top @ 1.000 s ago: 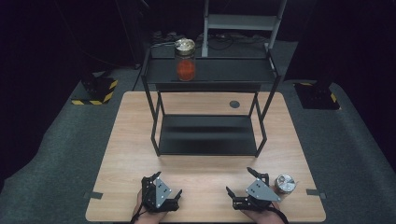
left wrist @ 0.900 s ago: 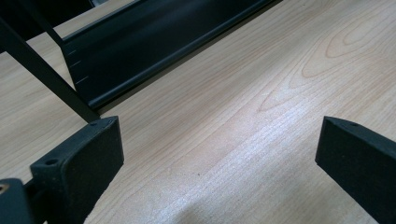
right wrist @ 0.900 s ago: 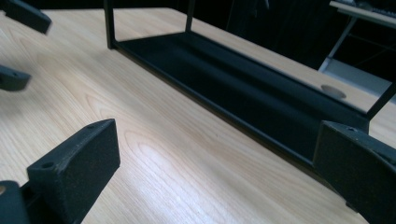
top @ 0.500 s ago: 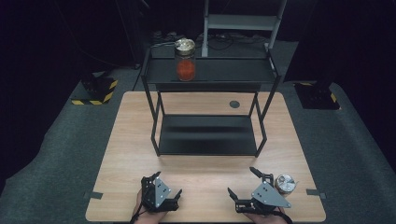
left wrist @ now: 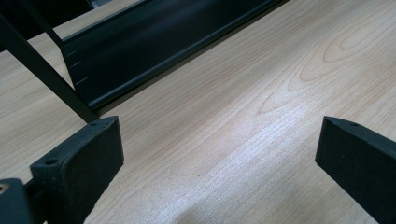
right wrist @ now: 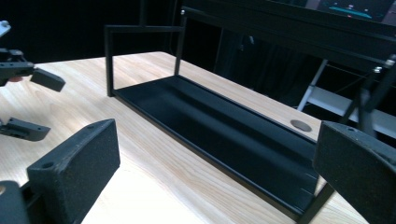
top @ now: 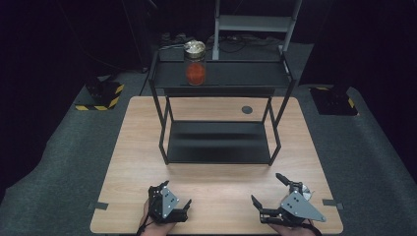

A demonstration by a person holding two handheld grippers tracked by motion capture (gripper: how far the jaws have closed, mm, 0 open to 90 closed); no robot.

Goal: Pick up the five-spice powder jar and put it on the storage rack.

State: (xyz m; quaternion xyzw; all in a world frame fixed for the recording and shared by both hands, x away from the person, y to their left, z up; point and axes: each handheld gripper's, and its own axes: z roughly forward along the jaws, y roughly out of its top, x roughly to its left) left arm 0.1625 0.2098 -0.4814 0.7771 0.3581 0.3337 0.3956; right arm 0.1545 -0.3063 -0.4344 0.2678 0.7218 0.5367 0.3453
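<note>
- My right gripper, jaws wide, sits just left of the small round silver-lidded tin (near table edge).
- My left gripper, jaws also wide, lies well apart from it.

Dark surroundings, brightly lit table with soft glare; near jaws blurred.

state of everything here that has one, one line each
glass jar of red stuff: upright on the top shelf, metal lid on
black two-tier metal shelf rack: standing on the table, lower shelf bare
small silver lid: flat on the table by the right gripper
left gripper: open, holds nothing
right gripper: open, holds nothing
</note>
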